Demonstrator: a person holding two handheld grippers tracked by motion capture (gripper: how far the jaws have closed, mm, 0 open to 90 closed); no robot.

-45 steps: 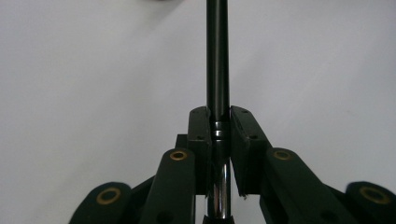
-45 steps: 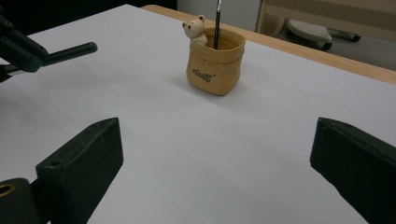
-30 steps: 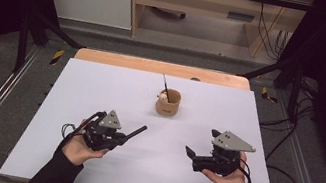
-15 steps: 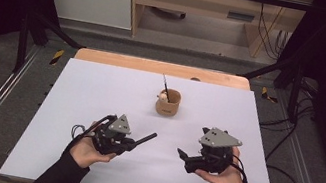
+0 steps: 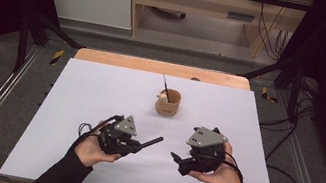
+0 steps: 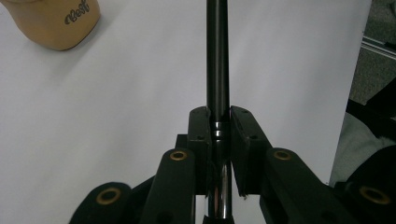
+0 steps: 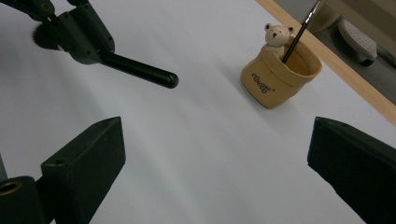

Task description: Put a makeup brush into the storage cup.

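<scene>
A person sat at a table (image 5: 72,106) covered by a white sheet, a gripper in each hand. The left gripper (image 5: 134,143) lay low over the near left part of the sheet, its jaws closed tight on a black rod (image 6: 217,60); in the left gripper view the rod ran straight out between the two pads, and in the high view its free end (image 5: 157,140) pointed right and slightly away, toward the middle of the table. The right gripper (image 5: 178,159) was held over the near right part, its jaws spread wide with nothing between them; in the right gripper view they stood far apart at the lower corners, with bare sheet in the gap. A tan cup (image 5: 168,102) stood upright near the middle of the far half of the sheet, well apart from both grippers. A small bear figure (image 7: 275,35) peeked over its rim, and a thin dark stick (image 7: 299,30) leaned in it.
</scene>
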